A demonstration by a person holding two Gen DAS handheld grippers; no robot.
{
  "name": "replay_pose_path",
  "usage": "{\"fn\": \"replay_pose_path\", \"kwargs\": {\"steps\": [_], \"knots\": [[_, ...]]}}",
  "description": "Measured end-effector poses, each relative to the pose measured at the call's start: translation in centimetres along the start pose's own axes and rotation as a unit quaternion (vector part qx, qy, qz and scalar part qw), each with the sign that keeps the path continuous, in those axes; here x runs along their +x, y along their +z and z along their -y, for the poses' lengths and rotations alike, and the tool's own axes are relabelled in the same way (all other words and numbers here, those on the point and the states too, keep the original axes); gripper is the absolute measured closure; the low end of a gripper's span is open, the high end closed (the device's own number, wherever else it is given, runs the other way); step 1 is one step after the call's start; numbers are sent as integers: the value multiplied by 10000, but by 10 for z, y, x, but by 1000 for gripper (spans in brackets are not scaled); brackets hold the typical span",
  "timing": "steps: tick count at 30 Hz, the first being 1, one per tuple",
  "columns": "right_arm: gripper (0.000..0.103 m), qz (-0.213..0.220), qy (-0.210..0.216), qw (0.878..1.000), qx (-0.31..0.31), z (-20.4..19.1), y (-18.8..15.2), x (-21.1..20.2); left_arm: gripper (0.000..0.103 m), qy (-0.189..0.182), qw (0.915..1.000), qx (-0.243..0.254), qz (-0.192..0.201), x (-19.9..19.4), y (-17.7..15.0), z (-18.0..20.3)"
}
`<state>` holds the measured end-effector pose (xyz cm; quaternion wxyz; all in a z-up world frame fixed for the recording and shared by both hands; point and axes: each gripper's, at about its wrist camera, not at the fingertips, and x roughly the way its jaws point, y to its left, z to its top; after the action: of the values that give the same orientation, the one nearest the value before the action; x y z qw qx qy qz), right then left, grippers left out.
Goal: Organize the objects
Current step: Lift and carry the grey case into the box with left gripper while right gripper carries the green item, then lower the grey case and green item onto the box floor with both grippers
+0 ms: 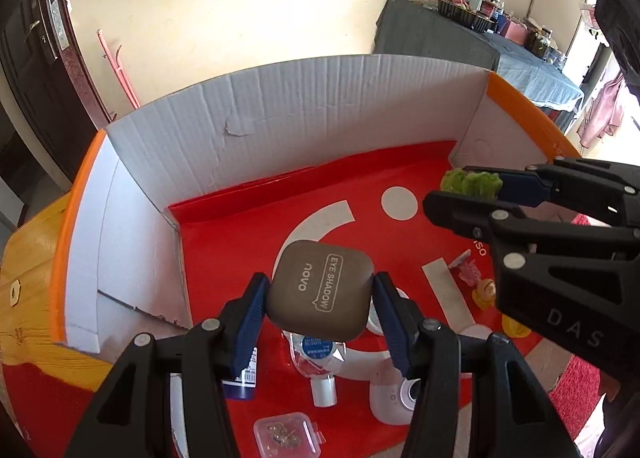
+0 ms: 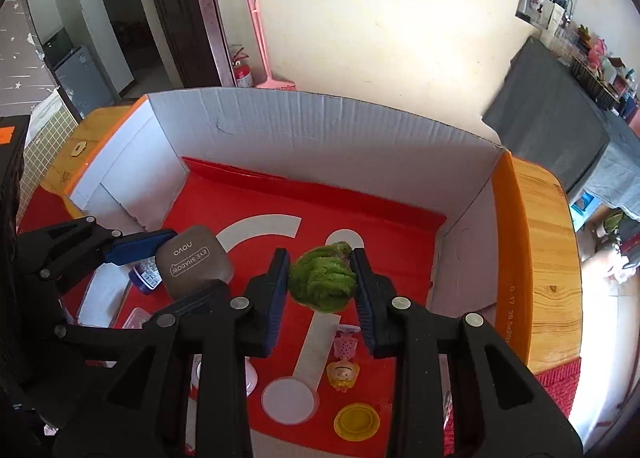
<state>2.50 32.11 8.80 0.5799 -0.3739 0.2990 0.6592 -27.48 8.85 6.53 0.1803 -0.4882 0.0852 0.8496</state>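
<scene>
My left gripper (image 1: 319, 294) is shut on a brown eye-shadow case (image 1: 320, 289), held in the air above the red floor of an open cardboard box (image 1: 224, 105). The same case (image 2: 191, 262) shows at the left of the right wrist view. My right gripper (image 2: 322, 278) is shut on a fuzzy green ball (image 2: 323, 278) over the middle of the box (image 2: 320, 125). In the left wrist view that green ball (image 1: 472, 183) appears at the right, between blue pads.
On the box floor lie a clear small case (image 1: 286, 436), a clear bottle with a blue label (image 1: 318, 354), a white round device (image 1: 394, 398), a pink toy (image 2: 346, 346), a yellow figure (image 2: 342, 374) and a yellow lid (image 2: 356, 422). The wooden table (image 2: 548, 270) lies right of the box.
</scene>
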Motion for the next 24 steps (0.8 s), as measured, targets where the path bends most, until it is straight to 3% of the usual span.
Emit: {"fn": "replay_pose_path", "kwargs": {"steps": [10, 24], "knots": [[73, -505, -17, 9982, 317, 17, 0, 34, 47, -226, 9981, -422, -376, 30, 7, -11], [73, -754, -18, 9959, 495, 26, -6, 46, 47, -8, 9984, -354, -444, 37, 9, -5]]}}
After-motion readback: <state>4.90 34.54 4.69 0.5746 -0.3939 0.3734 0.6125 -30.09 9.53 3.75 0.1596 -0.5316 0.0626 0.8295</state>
